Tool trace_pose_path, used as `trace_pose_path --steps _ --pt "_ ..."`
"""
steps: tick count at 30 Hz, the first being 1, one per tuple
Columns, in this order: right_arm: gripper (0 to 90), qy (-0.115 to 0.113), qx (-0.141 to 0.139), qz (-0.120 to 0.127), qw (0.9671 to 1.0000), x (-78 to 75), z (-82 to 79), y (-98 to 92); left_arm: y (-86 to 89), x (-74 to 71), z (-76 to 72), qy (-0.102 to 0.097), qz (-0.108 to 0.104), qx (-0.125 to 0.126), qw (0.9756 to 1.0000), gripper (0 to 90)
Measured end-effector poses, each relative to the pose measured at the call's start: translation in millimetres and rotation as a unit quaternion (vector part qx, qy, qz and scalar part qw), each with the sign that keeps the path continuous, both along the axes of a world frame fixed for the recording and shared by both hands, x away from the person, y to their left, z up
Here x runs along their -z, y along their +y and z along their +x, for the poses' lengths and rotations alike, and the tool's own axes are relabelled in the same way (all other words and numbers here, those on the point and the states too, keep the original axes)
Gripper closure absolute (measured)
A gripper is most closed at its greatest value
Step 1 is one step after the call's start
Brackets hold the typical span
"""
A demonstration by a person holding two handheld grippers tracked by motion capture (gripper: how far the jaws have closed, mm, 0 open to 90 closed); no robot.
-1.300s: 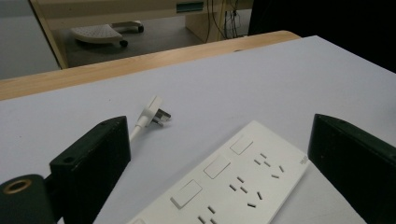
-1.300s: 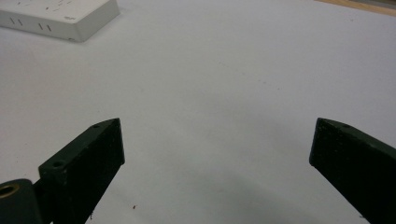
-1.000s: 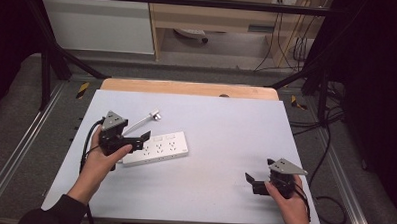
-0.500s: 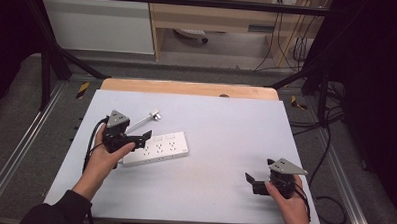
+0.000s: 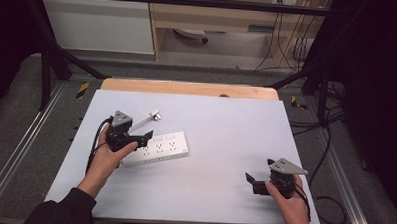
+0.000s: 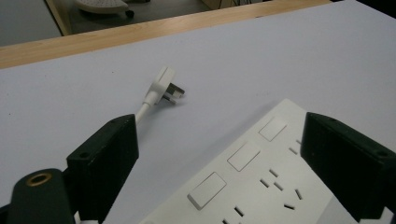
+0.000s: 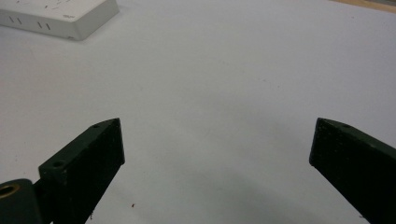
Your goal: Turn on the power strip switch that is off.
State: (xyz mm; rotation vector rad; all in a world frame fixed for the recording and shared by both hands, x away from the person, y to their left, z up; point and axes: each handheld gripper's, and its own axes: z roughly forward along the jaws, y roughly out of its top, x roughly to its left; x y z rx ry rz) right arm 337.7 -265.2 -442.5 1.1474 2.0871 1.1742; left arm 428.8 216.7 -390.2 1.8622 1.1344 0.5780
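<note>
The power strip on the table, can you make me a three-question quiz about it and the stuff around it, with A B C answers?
1. Where is the power strip?
A. Under the left gripper
B. Beside the right gripper
C. On the floor

2. What colour is the plug?
A. Black
B. White
C. Red

3. How do the right gripper's jaws stand?
A. Shut on the plug
B. Shut on the strip
C. Open, holding nothing

Answers: 1 A, the high view shows the left gripper over the strip's left end. 2 B, the left gripper view shows a white plug on a white cord, lying on the table. 3 C, the right gripper view shows the jaws wide apart over bare table.
</note>
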Motion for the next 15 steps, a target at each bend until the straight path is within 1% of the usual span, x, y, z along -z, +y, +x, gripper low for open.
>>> trace_pose_path --steps 15 --pt "3.9 0.001 0.0 0.001 1.0 0.1 0.2 -0.5 -1.5 8.1 6.0 0.01 0.006 -0.006 0.9999 12.6"
